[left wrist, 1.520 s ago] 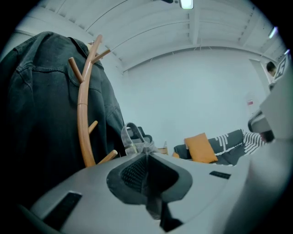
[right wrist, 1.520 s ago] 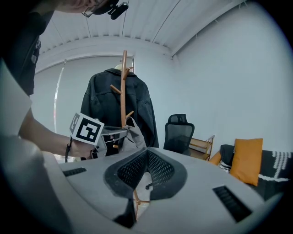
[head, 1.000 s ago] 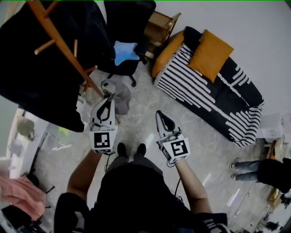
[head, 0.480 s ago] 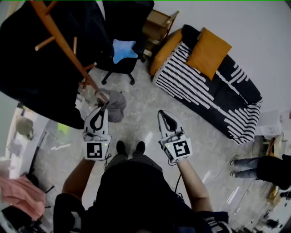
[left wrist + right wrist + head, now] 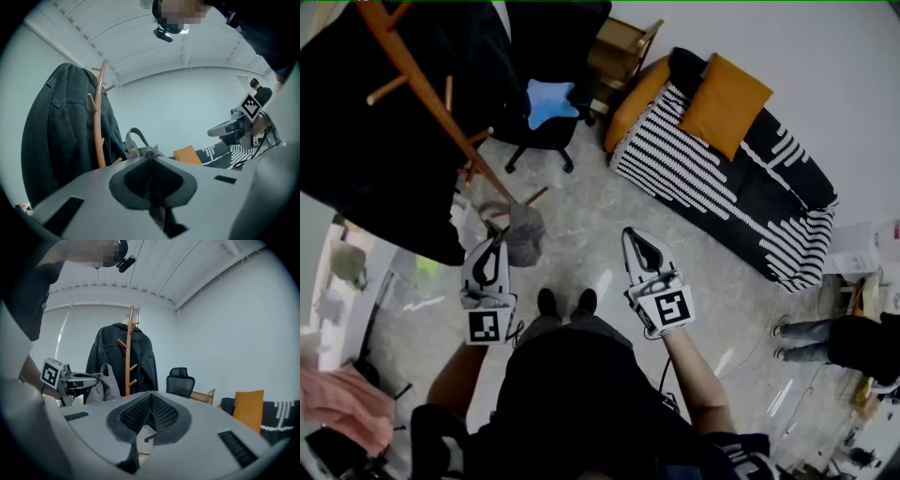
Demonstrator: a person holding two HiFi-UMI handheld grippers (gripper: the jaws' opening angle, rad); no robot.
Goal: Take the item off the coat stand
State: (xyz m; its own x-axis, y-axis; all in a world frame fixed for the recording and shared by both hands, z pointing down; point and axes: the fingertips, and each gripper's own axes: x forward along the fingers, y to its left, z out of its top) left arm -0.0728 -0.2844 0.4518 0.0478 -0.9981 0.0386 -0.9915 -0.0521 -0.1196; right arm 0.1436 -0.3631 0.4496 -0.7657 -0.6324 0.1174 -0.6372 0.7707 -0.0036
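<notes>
The wooden coat stand (image 5: 431, 98) rises at the upper left with a dark jacket (image 5: 356, 141) hung on it. A grey bag (image 5: 525, 232) hangs clear of the stand's pegs, its top pinched in my left gripper (image 5: 499, 238), which is shut on it. In the left gripper view the bag (image 5: 139, 146) and its strap bunch just past the jaw tips (image 5: 149, 157), with the stand (image 5: 97, 126) behind. My right gripper (image 5: 634, 235) is held beside it, shut with nothing in it. The right gripper view shows the bag (image 5: 105, 383) dangling from the left gripper (image 5: 82, 377).
A black office chair (image 5: 546, 66) with a blue cushion stands behind the coat stand. A striped sofa (image 5: 741, 202) with an orange pillow (image 5: 724, 103) runs along the right wall. A wooden side table (image 5: 623, 47) sits between them. My feet stand on bare floor (image 5: 591, 225).
My left gripper has drawn down and left in the head view, away from the stand's pegs, carrying the grey bag along. The right gripper has stayed in place.
</notes>
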